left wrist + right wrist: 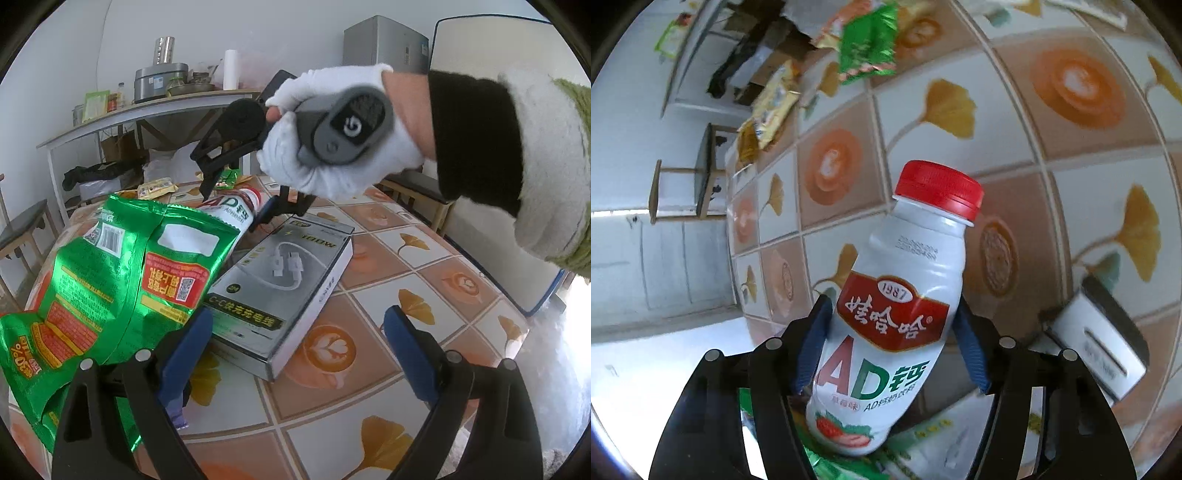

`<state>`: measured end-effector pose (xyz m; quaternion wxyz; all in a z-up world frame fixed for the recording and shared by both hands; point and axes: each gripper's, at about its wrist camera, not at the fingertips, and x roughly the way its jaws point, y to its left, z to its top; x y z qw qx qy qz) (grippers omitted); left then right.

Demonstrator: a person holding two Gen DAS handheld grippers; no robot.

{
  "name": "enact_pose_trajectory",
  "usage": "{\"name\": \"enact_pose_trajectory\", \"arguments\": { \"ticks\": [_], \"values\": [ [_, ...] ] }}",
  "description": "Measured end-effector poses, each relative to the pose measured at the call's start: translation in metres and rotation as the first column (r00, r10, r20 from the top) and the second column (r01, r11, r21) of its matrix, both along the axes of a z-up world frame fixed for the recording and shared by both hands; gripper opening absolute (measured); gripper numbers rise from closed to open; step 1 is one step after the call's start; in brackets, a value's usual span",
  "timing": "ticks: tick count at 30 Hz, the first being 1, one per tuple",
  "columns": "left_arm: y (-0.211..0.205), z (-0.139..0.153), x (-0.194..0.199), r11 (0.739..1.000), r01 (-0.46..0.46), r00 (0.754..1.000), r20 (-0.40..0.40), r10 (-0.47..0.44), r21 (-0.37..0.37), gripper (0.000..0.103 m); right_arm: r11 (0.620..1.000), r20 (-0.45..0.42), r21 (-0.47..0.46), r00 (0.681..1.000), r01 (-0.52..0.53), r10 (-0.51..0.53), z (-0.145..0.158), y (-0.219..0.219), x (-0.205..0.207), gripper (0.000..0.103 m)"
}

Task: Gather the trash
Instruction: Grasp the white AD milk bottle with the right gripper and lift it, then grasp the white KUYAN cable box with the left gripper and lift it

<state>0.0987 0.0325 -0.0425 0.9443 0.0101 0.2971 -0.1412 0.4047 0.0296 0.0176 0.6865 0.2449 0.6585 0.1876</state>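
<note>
A white AD milk-drink bottle (905, 295) with a red cap sits between the blue pads of my right gripper (890, 347), which is shut on its labelled body. In the left wrist view a white-gloved hand (332, 147) holds that right gripper (236, 203), and the bottle (236, 210) shows just behind the torn top of a crumpled green snack bag (122, 280). My left gripper (297, 328) is wide open over the tiled tablecloth with nothing between its fingers. The green bag lies just outside its left finger (188, 350).
A grey charging-cable box (288, 280) lies flat on the table (424, 295) ahead of the left gripper, and its end shows as box (1097, 343). Yellow wrappers (772, 107) and a small green wrapper (868, 40) lie near the far table edge. A shelf (147, 107) and a stool (22, 229) stand beyond.
</note>
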Motion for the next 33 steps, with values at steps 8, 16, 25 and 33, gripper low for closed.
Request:
{"name": "enact_pose_trajectory", "arguments": {
  "ticks": [8, 16, 25, 33],
  "values": [
    [0.004, -0.004, 0.004, 1.0, -0.005, 0.999, -0.036, 0.004, -0.024, 0.092, 0.993, 0.255, 0.047, 0.96, 0.11, -0.118, 0.042, -0.043, -0.004, 0.057],
    [0.001, -0.008, 0.01, 0.996, 0.033, 0.996, -0.082, -0.039, -0.078, 0.092, 0.97, 0.445, 0.154, 0.863, 0.189, -0.239, 0.113, -0.141, -0.052, 0.057],
    [-0.026, -0.009, 0.008, 0.976, 0.165, 0.978, -0.106, -0.18, -0.139, 0.092, 0.987, 0.397, 0.06, 0.903, 0.15, -0.161, 0.086, -0.197, -0.118, 0.057],
    [-0.024, 0.026, 0.021, 0.977, 0.144, 0.986, -0.057, -0.155, -0.157, 0.092, 0.973, 0.353, 0.066, 0.906, 0.222, -0.231, 0.047, -0.236, -0.152, 0.057]
  ]
}}
